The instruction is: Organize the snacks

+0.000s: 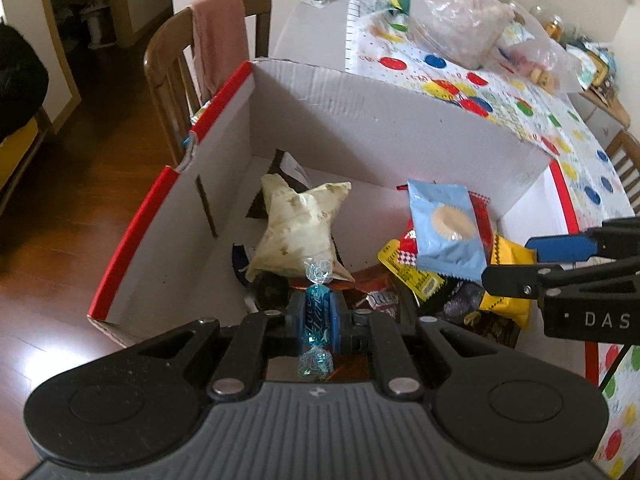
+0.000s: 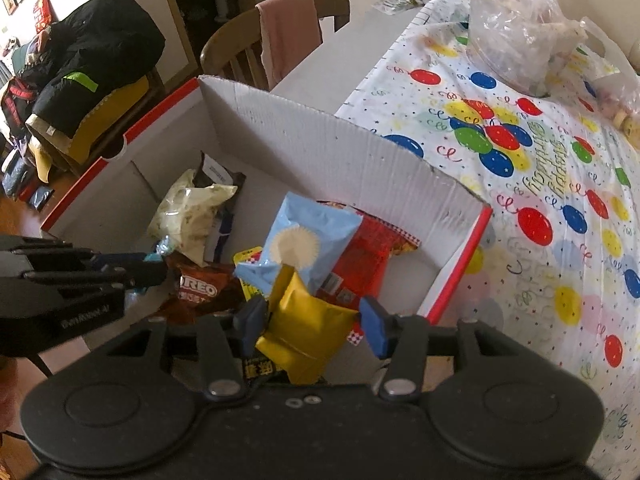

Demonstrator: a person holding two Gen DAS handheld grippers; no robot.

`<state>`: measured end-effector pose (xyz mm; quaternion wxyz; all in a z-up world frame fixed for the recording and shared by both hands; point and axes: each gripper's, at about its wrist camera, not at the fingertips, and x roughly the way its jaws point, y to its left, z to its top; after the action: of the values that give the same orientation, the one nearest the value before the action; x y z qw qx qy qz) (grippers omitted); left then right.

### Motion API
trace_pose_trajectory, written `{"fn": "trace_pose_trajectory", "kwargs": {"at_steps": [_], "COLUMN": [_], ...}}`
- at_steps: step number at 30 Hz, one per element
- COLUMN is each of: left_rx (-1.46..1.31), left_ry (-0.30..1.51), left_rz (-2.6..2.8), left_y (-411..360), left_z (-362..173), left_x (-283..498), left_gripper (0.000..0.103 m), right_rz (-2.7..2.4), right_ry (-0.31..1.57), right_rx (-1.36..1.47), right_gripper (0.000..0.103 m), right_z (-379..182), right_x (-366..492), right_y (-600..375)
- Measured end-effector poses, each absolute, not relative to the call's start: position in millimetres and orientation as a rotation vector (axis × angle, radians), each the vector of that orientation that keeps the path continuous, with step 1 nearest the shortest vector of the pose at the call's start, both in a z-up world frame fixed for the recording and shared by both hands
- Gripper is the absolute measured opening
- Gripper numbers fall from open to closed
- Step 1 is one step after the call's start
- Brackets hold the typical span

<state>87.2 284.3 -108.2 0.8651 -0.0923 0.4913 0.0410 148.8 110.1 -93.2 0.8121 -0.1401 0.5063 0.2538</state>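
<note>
Left hand-held gripper (image 1: pixel 318 312) is clamped on one blue twist-wrapped candy (image 1: pixel 316 314) above the white, red-edged cardboard box (image 1: pixel 360 120). Inside the box lie one cream pouch (image 1: pixel 298 224), one brown packet reading "OREO" (image 2: pixel 198 290) and one pale-blue tart packet (image 2: pixel 304 236). Right hand-held gripper (image 2: pixel 314 322) stands partly open, one gold packet (image 2: pixel 308 332) between its pads; contact I cannot tell. Beside the box, the bench cloth (image 2: pixel 560 184) reads "Happy Birthday".
</note>
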Motion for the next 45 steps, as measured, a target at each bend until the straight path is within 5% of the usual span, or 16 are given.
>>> {"fn": "trace_pose_trajectory", "kwargs": {"at_steps": [8, 14, 19, 30, 38, 41, 45], "left_rx": [-0.152, -0.132, -0.125, -0.125, -0.131, -0.145, -0.142], "left_ry": [1.020, 0.995, 0.951, 0.866, 0.812, 0.799, 0.789], "left_rz": [0.073, 0.068, 0.072, 0.057, 0.030, 0.012, -0.003], "left_y": [276.9, 270.6, 265.6, 255.3, 249.6, 247.2, 240.9], "left_z": [-105.4, -95.9, -83.2, -50.2, -27.4, -20.2, -12.1], "left_x": [82.7, 75.9, 67.5, 53.5, 43.1, 37.6, 29.1], "left_gripper": [0.015, 0.034, 0.069, 0.079, 0.088, 0.103, 0.103], "right_rz": [0.541, 0.547, 0.570, 0.583, 0.556, 0.538, 0.515], "right_ry": [1.080, 1.041, 0.993, 0.831, 0.767, 0.751, 0.744], "right_rx": [-0.264, -0.224, -0.170, -0.125, -0.089, -0.067, -0.045], "right_gripper": [0.060, 0.064, 0.082, 0.103, 0.103, 0.103, 0.103], "right_z": [-94.4, -84.4, -68.9, -30.0, -13.1, -7.1, -4.0], "right_x": [137.4, 127.8, 117.5, 92.9, 75.4, 68.1, 56.1], "right_y": [101.9, 91.6, 78.8, 54.0, 33.9, 27.1, 22.0]}}
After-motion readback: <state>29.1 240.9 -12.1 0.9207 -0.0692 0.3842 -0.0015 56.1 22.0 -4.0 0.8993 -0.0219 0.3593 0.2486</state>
